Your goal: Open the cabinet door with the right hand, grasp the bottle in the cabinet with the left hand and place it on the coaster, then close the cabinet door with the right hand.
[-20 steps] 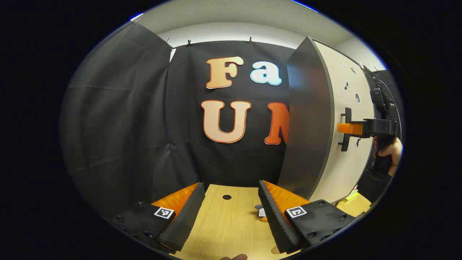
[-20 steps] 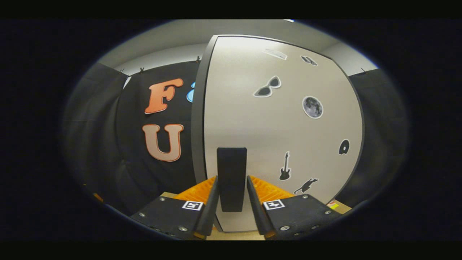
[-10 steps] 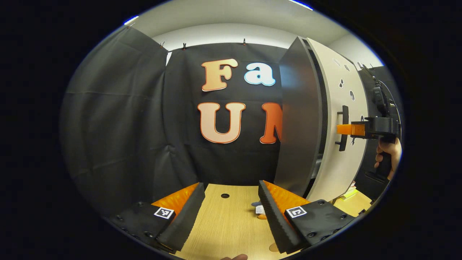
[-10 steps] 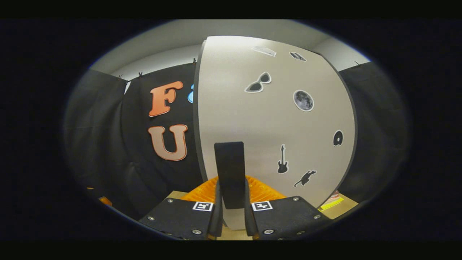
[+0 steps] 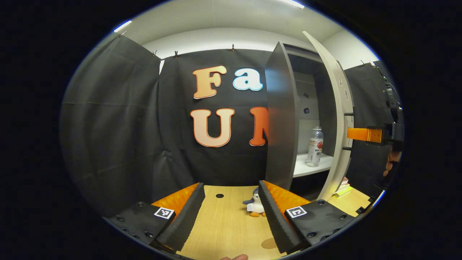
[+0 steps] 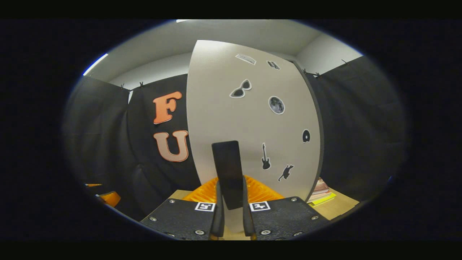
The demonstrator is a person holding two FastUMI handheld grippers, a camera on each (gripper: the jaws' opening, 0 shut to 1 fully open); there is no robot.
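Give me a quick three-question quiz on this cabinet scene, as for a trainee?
1. True or false: the tall grey cabinet door stands open.
2. What stands on the white shelf inside?
3. The right gripper has its jaws: A) wide open, B) closed on the flat black door handle.

Key: 1 true. 2 the clear plastic bottle. 3 B.

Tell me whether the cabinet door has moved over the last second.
Yes. The cabinet door has swung outward from the cabinet's fixed side panel, pulled by the right gripper shut on its handle, uncovering the bottle inside.
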